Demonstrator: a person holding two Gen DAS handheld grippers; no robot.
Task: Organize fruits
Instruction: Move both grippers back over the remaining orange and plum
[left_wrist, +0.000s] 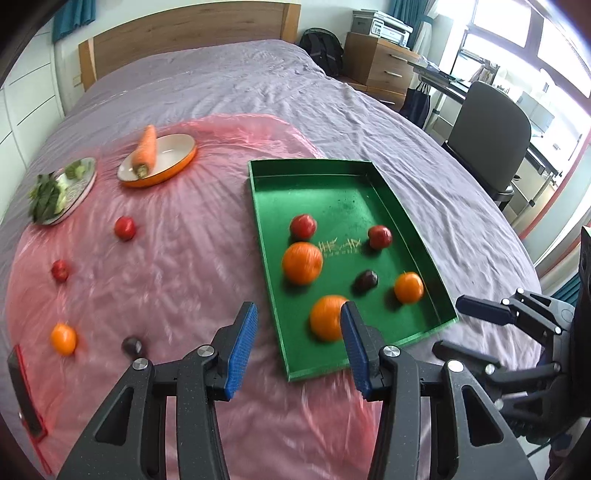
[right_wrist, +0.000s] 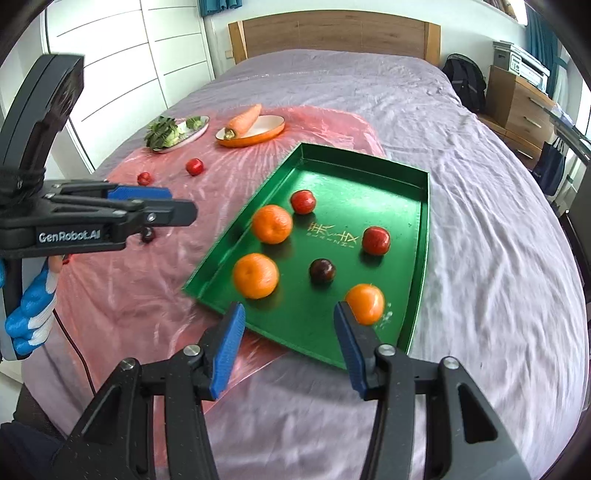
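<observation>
The green tray (left_wrist: 266, 192) (right_wrist: 417, 192) lies on the bed and holds three oranges (left_wrist: 302, 263), two red fruits (left_wrist: 379, 237) and a dark plum (left_wrist: 366, 280). Left of it, on the pink plastic sheet (left_wrist: 177, 266), lie two red fruits (left_wrist: 125, 228), a small orange (left_wrist: 63, 338) and a dark plum (left_wrist: 132, 346). My left gripper (left_wrist: 299, 332) (right_wrist: 183, 203) hovers open and empty over the tray's near left corner. My right gripper (right_wrist: 290, 332) (left_wrist: 448, 326) hangs open and empty above the tray's near edge, close to an orange (right_wrist: 365, 303).
A carrot (left_wrist: 146, 151) rests on an orange-rimmed dish (left_wrist: 177, 147), beside a plate (left_wrist: 83, 188) of leafy greens. A dark flat object with a red edge (left_wrist: 26, 395) lies at the sheet's near left. A gloved hand (right_wrist: 29, 314) holds the left gripper. An office chair (left_wrist: 491, 136) stands right of the bed.
</observation>
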